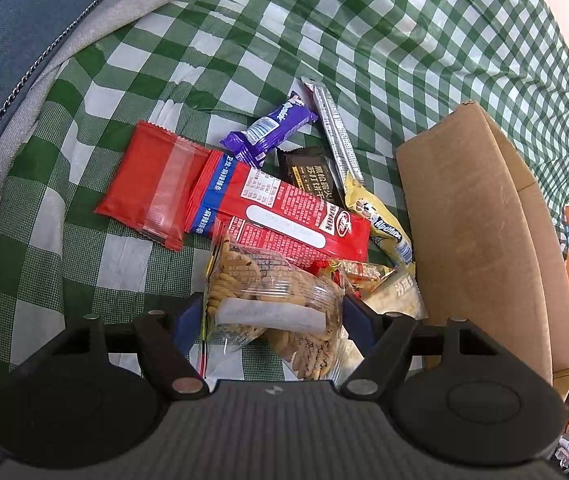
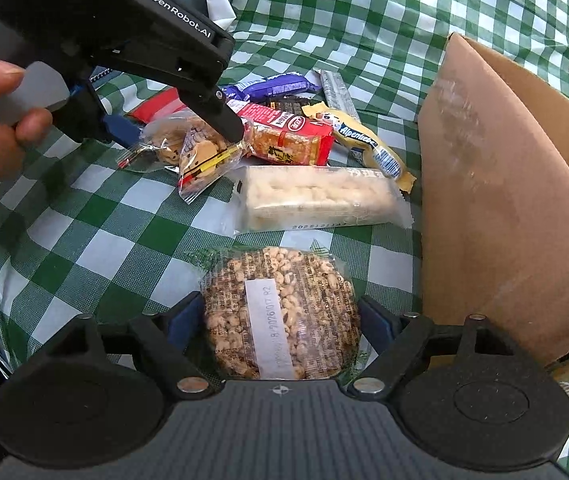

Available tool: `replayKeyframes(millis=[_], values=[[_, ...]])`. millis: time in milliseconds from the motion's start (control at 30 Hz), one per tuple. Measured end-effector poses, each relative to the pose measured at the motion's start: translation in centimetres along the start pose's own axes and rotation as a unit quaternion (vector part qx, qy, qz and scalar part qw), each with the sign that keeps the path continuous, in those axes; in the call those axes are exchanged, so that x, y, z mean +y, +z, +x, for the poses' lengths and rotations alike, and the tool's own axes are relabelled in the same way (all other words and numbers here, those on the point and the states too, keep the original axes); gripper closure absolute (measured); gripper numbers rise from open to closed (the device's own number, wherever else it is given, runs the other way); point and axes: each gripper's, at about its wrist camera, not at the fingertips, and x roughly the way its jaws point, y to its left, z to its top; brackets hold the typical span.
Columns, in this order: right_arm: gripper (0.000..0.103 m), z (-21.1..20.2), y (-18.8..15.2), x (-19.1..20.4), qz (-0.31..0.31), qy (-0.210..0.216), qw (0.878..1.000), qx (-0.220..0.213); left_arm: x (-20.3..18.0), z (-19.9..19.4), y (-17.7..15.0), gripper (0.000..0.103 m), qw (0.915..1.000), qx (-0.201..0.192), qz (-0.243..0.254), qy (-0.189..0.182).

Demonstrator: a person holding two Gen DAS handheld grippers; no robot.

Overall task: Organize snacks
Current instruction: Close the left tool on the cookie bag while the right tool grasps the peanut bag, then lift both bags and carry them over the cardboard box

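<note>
The left hand-held gripper [image 1: 270, 318], marked "GenRobot.AI", grips a clear cookie bag [image 1: 272, 300] on the checked worktop [image 1: 84, 248]. The right hand-held gripper [image 2: 282, 316] is partly open, its jaws at a puffed-grain pack [image 2: 280, 312]. Nearby lie an "Alpenliebe" bar [image 2: 364, 144] and a box [image 2: 504, 200].

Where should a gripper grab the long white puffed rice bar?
Probably across the middle of the white puffed rice bar, coming down from above. It lies flat on the checkered cloth, long and narrow, so its two long sides are the easy ones to pinch. Its thin end seals would likely slip.
</note>
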Motion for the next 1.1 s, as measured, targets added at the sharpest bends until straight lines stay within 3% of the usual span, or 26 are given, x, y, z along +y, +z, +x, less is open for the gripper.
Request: replayKeyframes(millis=[200,467,733,900,1100], values=[[0.020,-1.4,0.5,0.2,-0.011,-0.017,0.999,-0.041,-0.8,-1.5,0.3,0.026,0.9996,-0.022,0.007,-0.013],[0.020,-6.5,2.4,0.0,-0.019,-0.041,0.993,-0.112,-3.0,-5.3,0.2,0.026,0.9964,-0.071,0.027,-0.037],[0.020,-13.2,5.5,-4.7,-0.026,-0.092,0.974,-0.205,-7.2,-8.2,-0.8,0.026,0.9863,-0.138,0.071,-0.056],[0.020,-15.0,6.5,-11.5,-0.013,-0.141,0.956,-0.257,-11.4,-8.6,-2.1,0.026,0.9735,-0.182,0.129,-0.051],[0.020,-12.9,4.6,-18.5,0.039,-0.204,0.945,-0.254,-15.7,-8.4,-4.7,0.026,0.9503,-0.219,0.217,-0.042]])
